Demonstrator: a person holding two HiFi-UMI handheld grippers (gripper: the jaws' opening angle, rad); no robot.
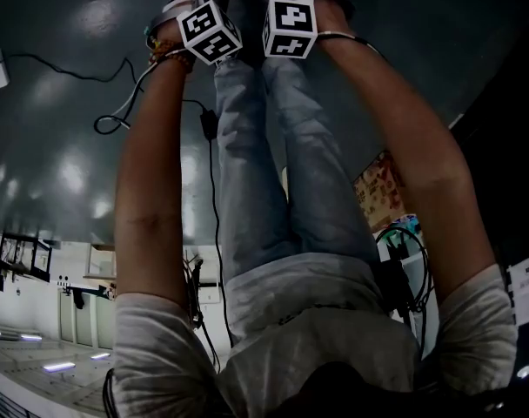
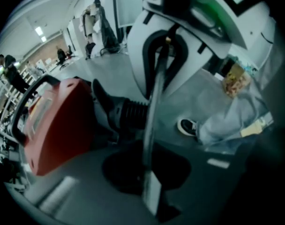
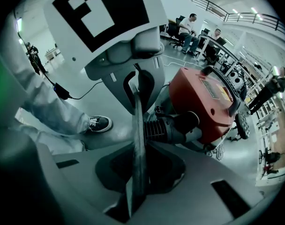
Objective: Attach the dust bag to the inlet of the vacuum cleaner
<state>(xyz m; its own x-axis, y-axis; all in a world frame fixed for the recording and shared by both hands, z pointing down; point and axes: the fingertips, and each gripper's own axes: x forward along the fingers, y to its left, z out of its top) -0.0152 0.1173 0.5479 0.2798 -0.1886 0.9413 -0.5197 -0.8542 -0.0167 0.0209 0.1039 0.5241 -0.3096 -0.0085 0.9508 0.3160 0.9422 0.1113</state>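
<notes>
A thin flat grey sheet (image 2: 152, 111), apparently the dust bag seen edge-on, spans between my two grippers. My left gripper (image 2: 149, 191) is shut on one end. My right gripper (image 3: 135, 191) is shut on the other end of the sheet (image 3: 138, 135). Each gripper faces the other: the right one (image 2: 163, 46) shows in the left gripper view, the left one (image 3: 137, 86) in the right gripper view. The red vacuum cleaner (image 3: 203, 102) (image 2: 58, 125) with its black ribbed hose (image 3: 166, 128) stands on the floor just beyond. In the head view only the marker cubes (image 1: 210, 30) (image 1: 291, 26) show; the jaws are hidden.
The person's jeans-clad legs (image 1: 273, 146) and a dark shoe (image 3: 99, 123) are close under the grippers. A black cable (image 1: 73, 72) trails over the grey floor. A colourful packet (image 1: 382, 185) lies to the right. People sit at desks (image 3: 189, 27) in the background.
</notes>
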